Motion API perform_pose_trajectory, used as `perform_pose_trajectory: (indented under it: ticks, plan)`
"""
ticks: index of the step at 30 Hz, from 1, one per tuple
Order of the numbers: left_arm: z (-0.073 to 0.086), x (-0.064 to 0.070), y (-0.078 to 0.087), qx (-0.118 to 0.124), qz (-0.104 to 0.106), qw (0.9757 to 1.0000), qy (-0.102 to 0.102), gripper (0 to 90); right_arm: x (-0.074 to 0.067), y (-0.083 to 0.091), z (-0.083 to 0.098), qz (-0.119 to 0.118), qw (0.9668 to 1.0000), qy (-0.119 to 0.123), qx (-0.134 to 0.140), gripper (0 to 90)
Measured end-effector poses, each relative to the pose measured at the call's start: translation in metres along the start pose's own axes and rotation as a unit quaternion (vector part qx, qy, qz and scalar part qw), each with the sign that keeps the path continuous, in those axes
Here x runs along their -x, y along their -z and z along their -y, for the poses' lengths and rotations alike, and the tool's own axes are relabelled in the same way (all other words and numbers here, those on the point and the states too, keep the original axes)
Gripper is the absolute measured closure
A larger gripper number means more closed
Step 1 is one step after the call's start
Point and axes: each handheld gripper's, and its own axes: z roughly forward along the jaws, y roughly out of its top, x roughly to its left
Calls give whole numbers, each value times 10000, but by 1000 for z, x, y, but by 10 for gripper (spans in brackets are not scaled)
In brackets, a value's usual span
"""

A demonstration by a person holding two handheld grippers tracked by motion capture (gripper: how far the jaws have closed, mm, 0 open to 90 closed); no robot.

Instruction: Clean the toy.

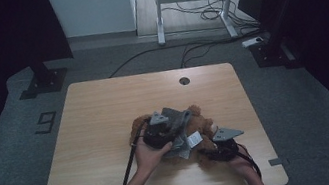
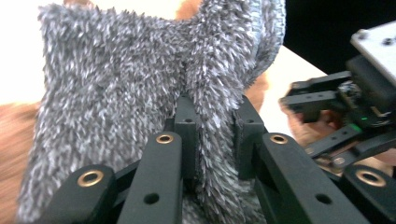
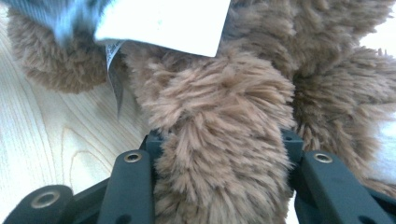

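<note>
Wooden tabletop (image 1: pixel 108 132) carries a brown teddy bear (image 1: pixel 202 125); right claw (image 3: pixel 219 140) clamps its limb steady while left claw (image 2: pixel 212 121) pinches the grey garment (image 2: pixel 116 93) over it.

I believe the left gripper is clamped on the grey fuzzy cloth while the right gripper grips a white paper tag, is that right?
Not quite: the right gripper grips a limb of the brown plush toy, as the right gripper view shows; the white tag hangs above it. The left gripper is indeed clamped on the grey fuzzy cloth.
</note>
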Motion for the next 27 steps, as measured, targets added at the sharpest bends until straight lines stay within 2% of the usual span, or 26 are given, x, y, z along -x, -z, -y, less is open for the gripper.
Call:
perform_pose_trajectory:
  ticks: [2, 5, 10, 15, 18, 21, 24, 27]
  plan:
    - [6, -13, 9, 42, -88, 9999, 120, 759, 1, 0, 1, -12, 10000, -12, -1, 544]
    - [15, -32, 22, 154, 19, 9992, 358, 760, 1, 1, 2, -43, 10000, -30, 25, 544]
    - [22, -46, 44, 327, -107, 9985, 436, 760, 1, 1, 2, -56, 10000, -32, 35, 544]
    - [30, -68, 61, 445, -237, 9959, 748, 758, 1, 1, 2, -64, 10000, -41, 39, 544]
    - [39, -85, 67, 358, -340, 9941, 961, 750, 2, 2, 3, -71, 10000, -55, 36, 544]
    - [52, -101, 66, 151, -550, 9919, 1134, 751, 3, 2, 4, -58, 10000, -65, 32, 544]
    - [70, -114, 58, -61, -512, 9888, 1403, 757, 4, 2, 5, -58, 9999, -90, 39, 545]
    - [82, -119, 50, -243, -511, 9872, 1488, 762, 5, 3, 6, -43, 9999, -111, 37, 546]
